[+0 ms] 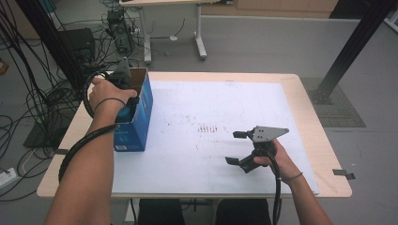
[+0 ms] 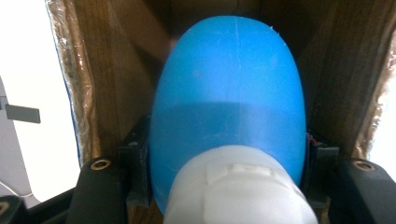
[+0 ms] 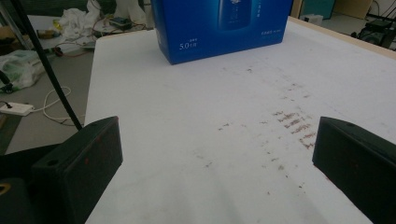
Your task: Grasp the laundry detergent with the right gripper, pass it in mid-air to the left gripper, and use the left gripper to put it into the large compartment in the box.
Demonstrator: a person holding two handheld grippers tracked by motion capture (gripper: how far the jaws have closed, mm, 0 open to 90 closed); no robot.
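left gripper holds a blue bottle inside the box; right gripper waits open.

at the table's left, the left gripper (image 1: 123, 79) reaches down into the open-topped blue cardboard box (image 1: 137, 123), its jaws clamped on the smooth blue plastic bottle with a white cap (image 2: 229, 98), which sits between the box's brown inner walls. whether it is going in or coming out i cannot tell; either way the next move calls for a straight vertical path clear of the box walls. to the right, the right gripper (image 1: 236, 147) hovers over the stained white table mat (image 1: 211, 108), jaws spread wide, holding nothing.
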